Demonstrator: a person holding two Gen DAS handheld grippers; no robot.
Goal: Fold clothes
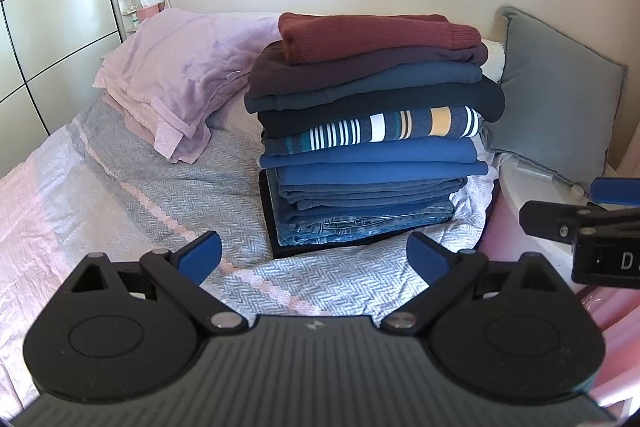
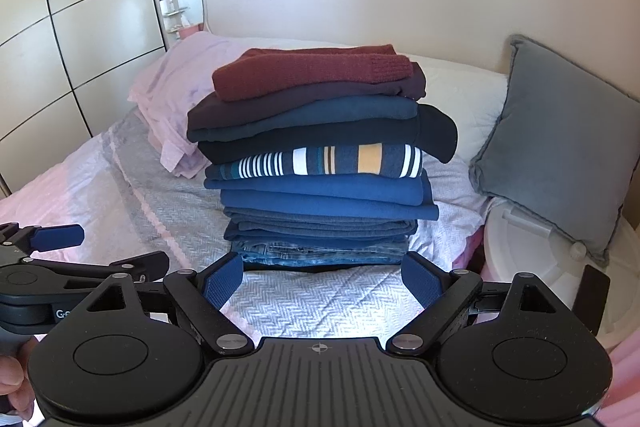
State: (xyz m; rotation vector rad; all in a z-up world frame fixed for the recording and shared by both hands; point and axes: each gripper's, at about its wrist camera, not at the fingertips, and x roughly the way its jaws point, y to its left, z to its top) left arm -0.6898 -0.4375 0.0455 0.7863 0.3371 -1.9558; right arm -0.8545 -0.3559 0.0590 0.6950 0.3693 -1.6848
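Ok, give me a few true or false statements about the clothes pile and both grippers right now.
1. A maroon sweater tops the stack. True.
2. The left hand-held gripper is clamped on jeans. False: it is open and empty.
3. The striped shirt lies at the very bottom. False: it sits mid-stack; jeans are lowest.
4. A grey cushion stands right of the stack. True.
5. The right hand-held gripper is open. True.

The stack (image 2: 316, 163) runs maroon, plum, navy, striped white-yellow, blue, denim; the pillow (image 1: 180, 67) is lilac, the cushion (image 2: 560, 155) grey, the bedspread (image 1: 160, 195) grey-pink herringbone.
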